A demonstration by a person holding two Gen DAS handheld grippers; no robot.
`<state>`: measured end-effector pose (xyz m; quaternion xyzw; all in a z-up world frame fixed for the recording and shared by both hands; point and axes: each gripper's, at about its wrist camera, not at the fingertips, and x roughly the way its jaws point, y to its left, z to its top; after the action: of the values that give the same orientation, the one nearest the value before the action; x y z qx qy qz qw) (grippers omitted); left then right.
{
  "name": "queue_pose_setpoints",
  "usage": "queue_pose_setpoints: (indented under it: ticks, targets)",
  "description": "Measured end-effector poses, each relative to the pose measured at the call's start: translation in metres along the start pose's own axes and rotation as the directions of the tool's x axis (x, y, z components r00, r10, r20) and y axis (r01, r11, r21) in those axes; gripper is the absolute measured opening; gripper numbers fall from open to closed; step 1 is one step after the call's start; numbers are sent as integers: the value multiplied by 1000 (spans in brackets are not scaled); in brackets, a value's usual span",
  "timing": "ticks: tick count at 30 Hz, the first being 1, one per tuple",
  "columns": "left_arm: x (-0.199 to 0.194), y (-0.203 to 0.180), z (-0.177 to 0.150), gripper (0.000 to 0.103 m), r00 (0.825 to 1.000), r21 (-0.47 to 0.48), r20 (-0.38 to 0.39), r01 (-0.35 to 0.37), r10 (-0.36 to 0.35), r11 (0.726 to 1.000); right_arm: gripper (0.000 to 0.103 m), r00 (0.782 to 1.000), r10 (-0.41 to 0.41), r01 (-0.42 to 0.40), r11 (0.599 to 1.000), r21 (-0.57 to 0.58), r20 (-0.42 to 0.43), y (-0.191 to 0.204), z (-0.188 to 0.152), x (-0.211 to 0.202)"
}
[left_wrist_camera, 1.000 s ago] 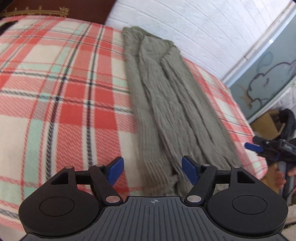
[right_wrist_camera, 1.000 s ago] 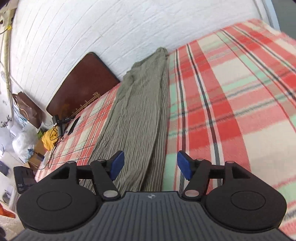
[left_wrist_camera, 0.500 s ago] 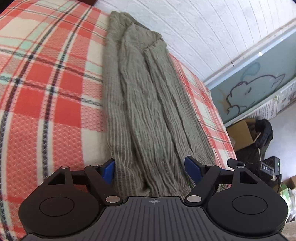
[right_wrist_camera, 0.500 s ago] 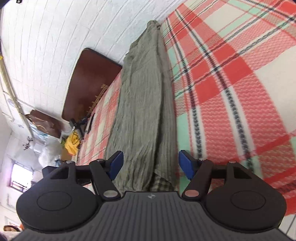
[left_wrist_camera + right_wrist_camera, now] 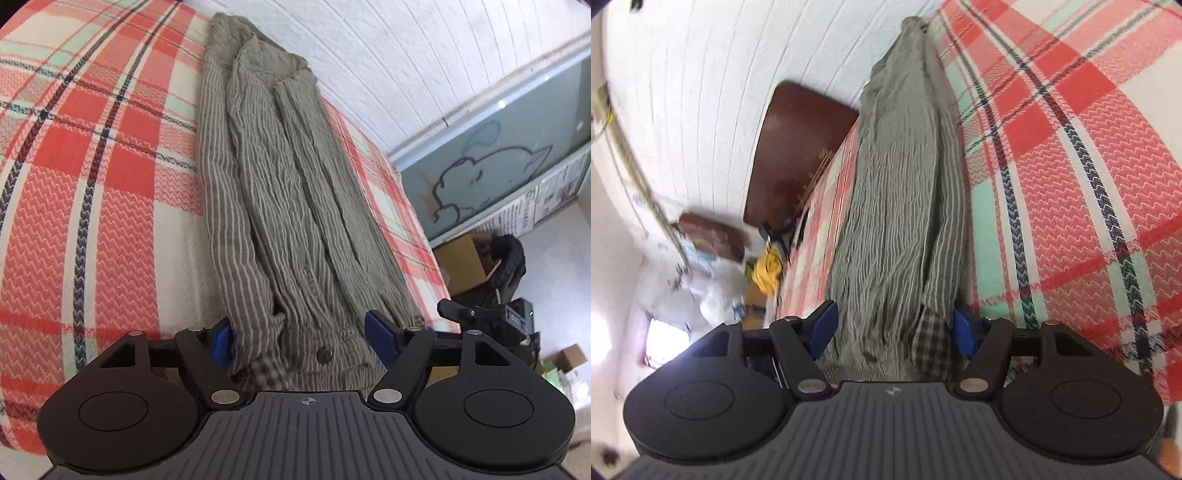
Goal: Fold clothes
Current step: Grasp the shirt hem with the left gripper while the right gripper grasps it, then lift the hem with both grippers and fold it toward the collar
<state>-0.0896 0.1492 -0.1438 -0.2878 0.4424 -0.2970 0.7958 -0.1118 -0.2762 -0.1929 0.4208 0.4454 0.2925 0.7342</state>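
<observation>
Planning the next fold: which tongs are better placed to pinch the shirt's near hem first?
Probably the left tongs: closing, with the buttoned hem of the striped shirt centred between them. The right tongs straddle a bulkier bunched end.

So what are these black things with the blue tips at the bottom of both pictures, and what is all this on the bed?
There is no robot here: a person holds a two-finger gripper in each hand, and a wide-angle camera on each looks forward along its fingers. That is why the room looks bent.

One picture comes from the left gripper, the other from the right gripper. The blue tips are the finger pads.

On the red, cream and mint plaid blanket lies a grey-green striped shirt, already folded into a long narrow strip beside the white wall. Each gripper sits at one end of the strip, its pads either side of the cloth. The left jaws are closing; neither gripper has clearly clamped the shirt yet. A dark wooden headboard shows behind.
</observation>
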Motion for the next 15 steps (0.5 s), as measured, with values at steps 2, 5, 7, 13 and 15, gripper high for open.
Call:
queue_pose_setpoints:
  ticks: [2,5,7,13,15]
  targets:
    - [5,3,4,82,1000,-32,13,12,-11,999,69,1000,6,-6,1000,-1,-1,1,1,1]
    - [8,3,3,77,1000,-39,29,11,-10,999,68,1000,12,-12,1000,-20,-18,2,-4,2]
    - [7,-1,-1,68,999,-4,26,-23,23,1000,66,1000,8,-9,1000,-30,-19,3,-8,2]
    - [4,3,-6,23,997,-16,13,-70,70,997,50,998,-48,43,995,-87,-49,7,-12,10]
    - [4,4,-8,16,998,-23,7,-66,66,998,16,995,-64,57,995,-87,-75,5,-14,12]
